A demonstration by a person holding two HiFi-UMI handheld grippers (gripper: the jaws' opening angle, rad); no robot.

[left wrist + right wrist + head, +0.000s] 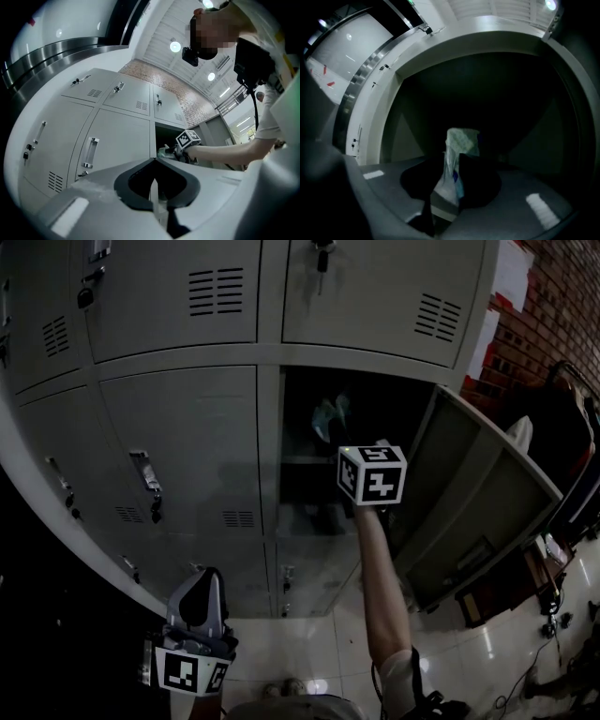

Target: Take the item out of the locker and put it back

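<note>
Grey steel lockers (178,437) fill the head view, and one compartment (309,484) stands with its door (478,493) swung out to the right. The right gripper (361,454) is extended at arm's length into this dark opening, its marker cube facing the camera. In the right gripper view its jaws (452,161) lie only a narrow way apart and pinch the lower, crumpled part of a pale green-and-white plastic packet (461,143). The film is drawn in where the pads meet it and flares above them. The packet is thus inside the compartment, directly ahead of the right jaws. Its long axis stands upright, rising from the grip toward the compartment's ceiling. Whether its bottom edge rests on the inner shelf cannot be made out in the dark. The left gripper (199,592) hangs low, outside the lockers and well apart from the packet. Its jaws (154,161) are pressed together with nothing between them, so the right hand is plainly the nearer. Judged from this arrangement, the coming move turns on the packet's position relative to the shelf beneath it. A release calls for the upright packet to be supported there, otherwise it may topple or slide.
</note>
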